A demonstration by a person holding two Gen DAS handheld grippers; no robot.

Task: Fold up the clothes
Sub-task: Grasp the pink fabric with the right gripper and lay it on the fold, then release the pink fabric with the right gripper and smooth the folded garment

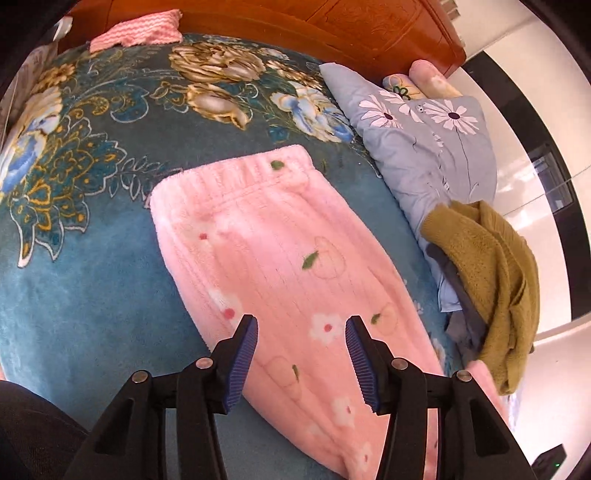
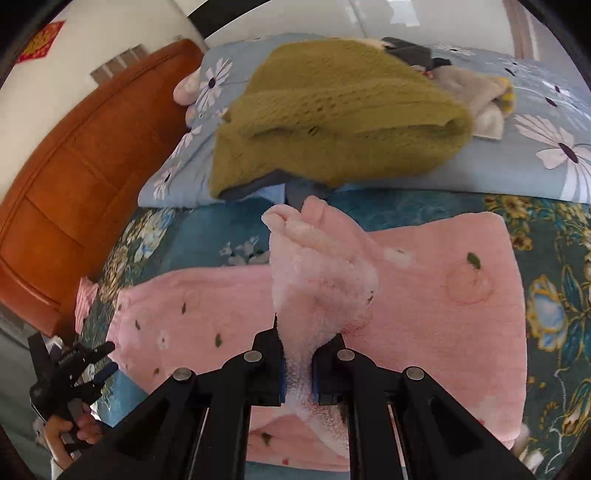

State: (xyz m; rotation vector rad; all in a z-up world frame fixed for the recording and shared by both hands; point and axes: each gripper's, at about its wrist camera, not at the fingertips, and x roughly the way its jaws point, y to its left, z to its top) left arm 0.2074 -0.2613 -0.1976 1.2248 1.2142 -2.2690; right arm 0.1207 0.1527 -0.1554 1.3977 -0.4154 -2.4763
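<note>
In the left wrist view, the left gripper (image 1: 301, 328) is held open above the pink fleece trousers (image 1: 280, 258), spread on the teal floral blanket (image 1: 92, 258); their lower end is cut off. In the right wrist view, the right gripper (image 2: 298, 354) is clamped on a bunched fold of the trousers (image 2: 321, 280), hiding its fingertips; an olive knitted sweater (image 2: 332, 122) lies beyond.

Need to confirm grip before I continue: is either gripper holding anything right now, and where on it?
The right gripper is shut on a bunched fold of the pink fleece pants; which part of them cannot be told. The left gripper is open, holding nothing.

Fluffy pink fleece trousers (image 1: 280, 266) lie on plush velvety blanket (image 1: 92, 258) beside glossy wooden headboard (image 1: 332, 26).
</note>
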